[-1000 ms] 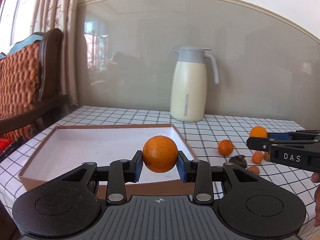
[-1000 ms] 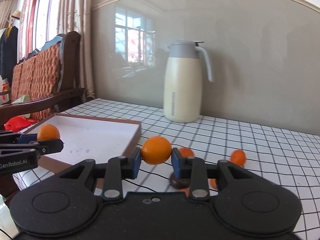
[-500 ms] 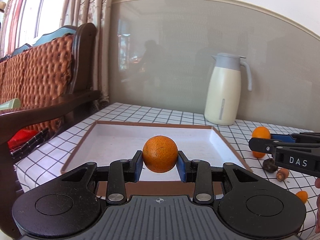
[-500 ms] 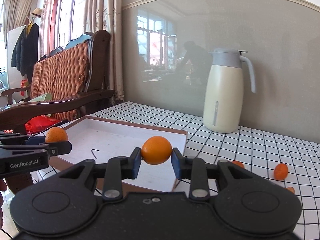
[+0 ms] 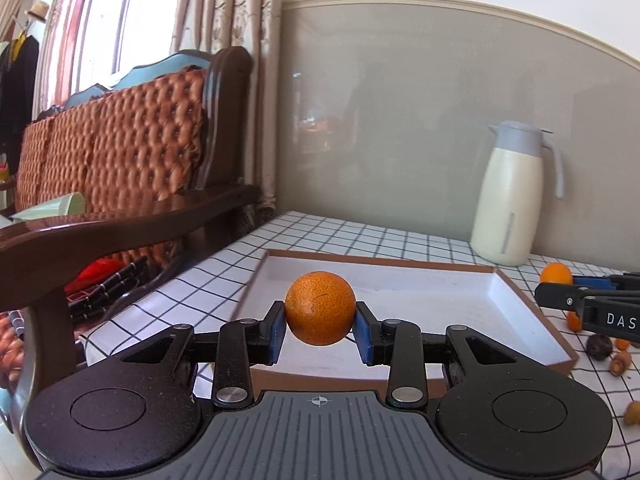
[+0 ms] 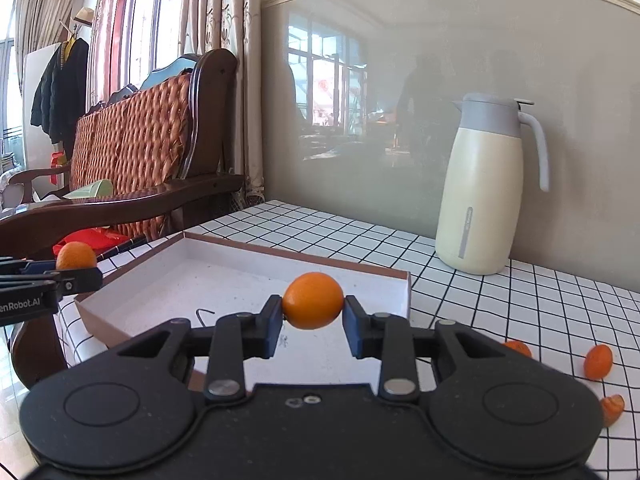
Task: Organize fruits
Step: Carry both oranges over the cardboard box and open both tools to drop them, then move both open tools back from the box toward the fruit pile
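Observation:
My left gripper (image 5: 320, 332) is shut on a rough-skinned orange (image 5: 320, 308), held above the near edge of a shallow white tray with a brown rim (image 5: 536, 300). My right gripper (image 6: 313, 322) is shut on a smooth orange (image 6: 313, 300), held over the right part of the same tray (image 6: 408, 292). Each gripper shows in the other's view: the right one (image 5: 560, 286) at the tray's right side, the left one (image 6: 76, 266) at the tray's left corner. The tray holds no fruit.
A cream thermos jug (image 6: 484, 192) stands behind the tray by the wall. Small oranges (image 6: 598, 360) and dark fruits (image 5: 599, 347) lie on the checked tablecloth right of the tray. A wooden sofa (image 5: 132, 152) stands left of the table. A small metal hook (image 6: 202, 314) lies in the tray.
Both grippers have moved left with their oranges. The tray now lies ahead of both, and the loose fruits have slid to the right edge of the views.

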